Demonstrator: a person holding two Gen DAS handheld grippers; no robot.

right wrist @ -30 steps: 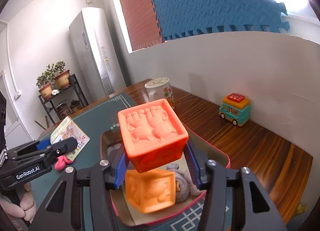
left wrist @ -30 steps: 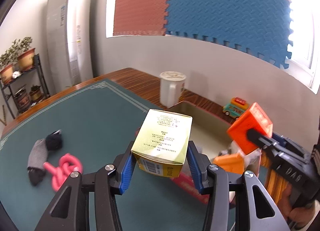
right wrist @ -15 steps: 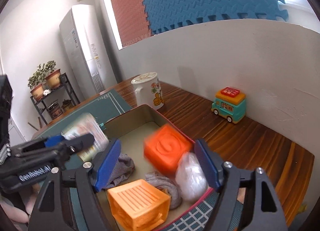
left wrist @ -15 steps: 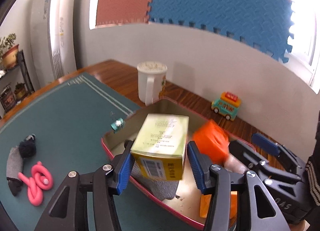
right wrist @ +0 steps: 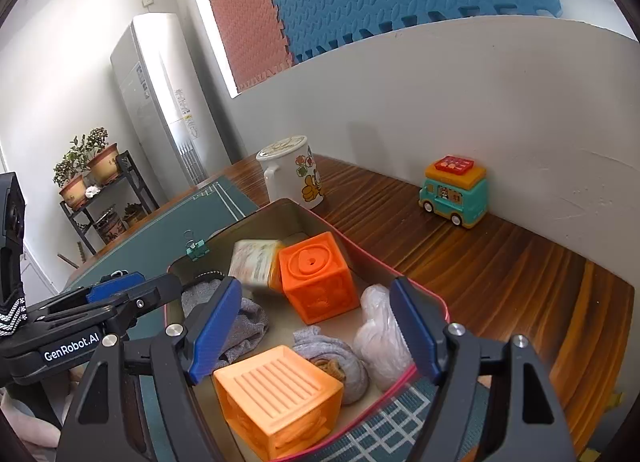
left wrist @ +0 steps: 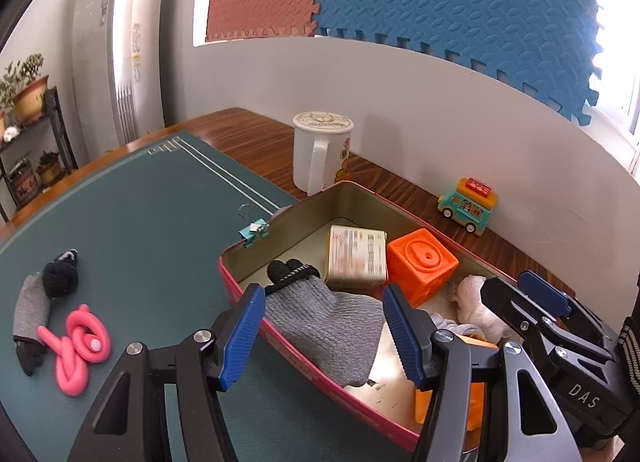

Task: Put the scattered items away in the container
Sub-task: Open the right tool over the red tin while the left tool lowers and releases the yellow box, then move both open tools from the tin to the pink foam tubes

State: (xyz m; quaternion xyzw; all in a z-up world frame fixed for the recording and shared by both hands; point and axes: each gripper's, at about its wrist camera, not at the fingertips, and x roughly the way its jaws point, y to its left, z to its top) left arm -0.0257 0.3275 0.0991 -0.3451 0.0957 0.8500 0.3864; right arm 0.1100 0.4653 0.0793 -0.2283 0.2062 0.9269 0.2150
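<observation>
The red-rimmed tin [left wrist: 256, 260] [right wrist: 400, 276] holds a yellow box [left wrist: 356, 258] [right wrist: 256, 266], a dark orange cube [left wrist: 422, 264] [right wrist: 316, 278], a lighter orange cube [right wrist: 280, 394], a grey sock [left wrist: 328, 326], a rolled grey cloth [right wrist: 340, 358] and a white plastic bag [right wrist: 380, 330]. My left gripper [left wrist: 324, 334] is open and empty above the tin's near rim. My right gripper [right wrist: 316, 330] is open and empty above the tin. On the green mat [left wrist: 132, 230] lie a second sock [left wrist: 44, 294], a pink coiled toy [left wrist: 78, 350] and a teal binder clip [left wrist: 254, 228] [right wrist: 196, 248].
A white mug [left wrist: 320, 154] [right wrist: 292, 172] stands just beyond the tin. A toy bus [left wrist: 466, 206] [right wrist: 454, 190] stands on the wooden table by the wall. A plant shelf [right wrist: 96, 198] and a tall air conditioner [right wrist: 164, 102] stand at the far left.
Both grippers opened. The yellow box dropped from my left gripper and the dark orange cube from my right gripper; both now lie in the tin.
</observation>
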